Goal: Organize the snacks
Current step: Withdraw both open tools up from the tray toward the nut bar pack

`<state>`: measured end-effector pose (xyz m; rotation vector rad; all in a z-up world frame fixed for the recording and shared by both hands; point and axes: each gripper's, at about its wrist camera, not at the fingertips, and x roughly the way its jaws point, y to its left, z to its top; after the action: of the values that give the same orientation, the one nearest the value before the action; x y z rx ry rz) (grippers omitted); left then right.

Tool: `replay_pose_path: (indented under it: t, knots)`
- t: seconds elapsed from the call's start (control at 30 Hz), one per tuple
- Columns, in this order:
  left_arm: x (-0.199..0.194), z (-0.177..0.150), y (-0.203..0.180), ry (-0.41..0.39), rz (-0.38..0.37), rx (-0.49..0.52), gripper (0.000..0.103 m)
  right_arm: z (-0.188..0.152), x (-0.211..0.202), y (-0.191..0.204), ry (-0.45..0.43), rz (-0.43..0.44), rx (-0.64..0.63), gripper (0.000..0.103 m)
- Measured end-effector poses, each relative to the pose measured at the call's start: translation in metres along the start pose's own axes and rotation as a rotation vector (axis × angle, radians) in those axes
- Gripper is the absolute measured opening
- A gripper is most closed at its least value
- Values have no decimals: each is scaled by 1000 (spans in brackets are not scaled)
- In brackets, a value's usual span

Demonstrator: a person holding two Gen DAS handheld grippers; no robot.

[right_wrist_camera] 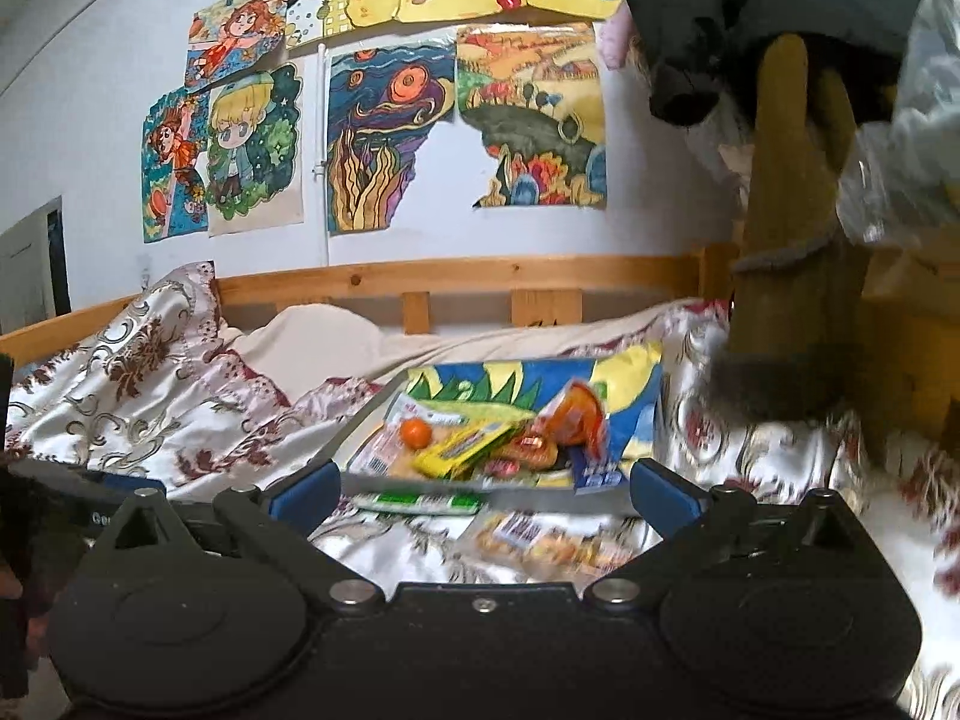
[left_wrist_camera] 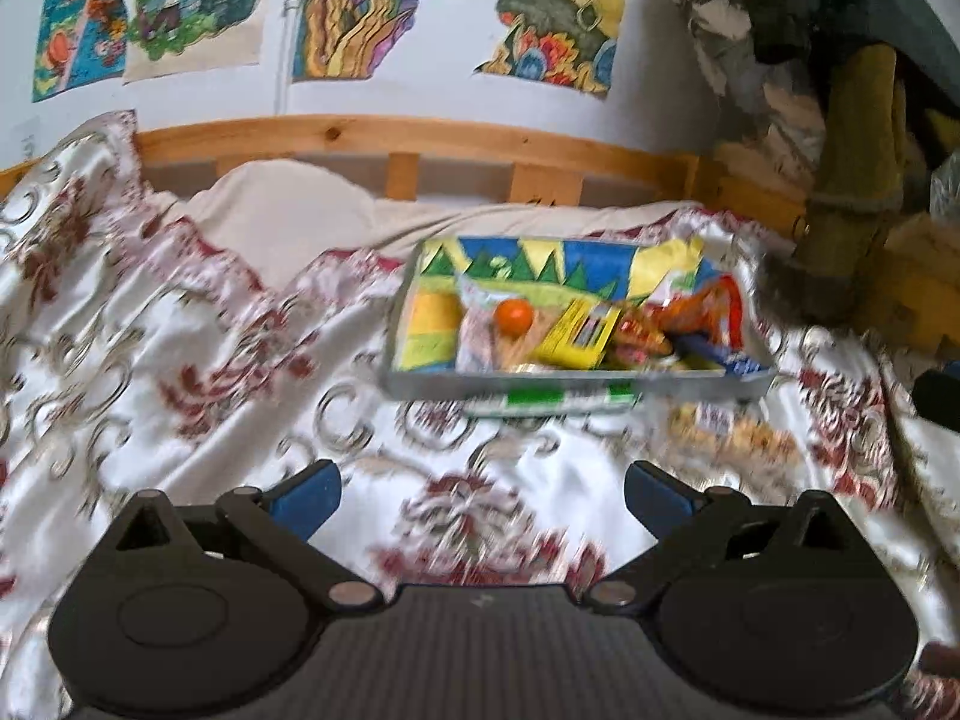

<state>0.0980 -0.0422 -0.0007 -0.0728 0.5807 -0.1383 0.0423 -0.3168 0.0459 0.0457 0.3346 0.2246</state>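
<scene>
A shallow grey tray [left_wrist_camera: 576, 385] [right_wrist_camera: 384, 483] with a painted lining lies on the bed. It holds an orange [left_wrist_camera: 513, 318] [right_wrist_camera: 416, 433], a yellow packet [left_wrist_camera: 577, 333] [right_wrist_camera: 462, 451], an orange bag [left_wrist_camera: 708, 306] [right_wrist_camera: 576, 414] and other wrapped snacks. A green-and-white packet [left_wrist_camera: 555, 401] [right_wrist_camera: 420, 503] lies just in front of the tray. A clear pack of biscuits [left_wrist_camera: 729, 435] [right_wrist_camera: 558, 540] lies on the cover nearer to me. My left gripper [left_wrist_camera: 483, 495] is open over bare cover, short of the tray. My right gripper [right_wrist_camera: 486, 489] is open above the biscuit pack, nothing between its fingers.
A patterned satin cover [left_wrist_camera: 150, 330] [right_wrist_camera: 120, 396] spreads over the bed. A wooden rail [left_wrist_camera: 390, 138] [right_wrist_camera: 480, 276] runs along the wall with drawings. Hanging clothes and a mustard garment [left_wrist_camera: 852, 180] [right_wrist_camera: 786, 240] crowd the right side.
</scene>
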Motion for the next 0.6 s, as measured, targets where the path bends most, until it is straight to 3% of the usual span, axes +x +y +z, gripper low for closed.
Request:
replay_pose_path:
  t: [0.6]
  knots:
    - [-13,-50,6,68,39,36,102,-53,-14,17,148,-5,-7,102]
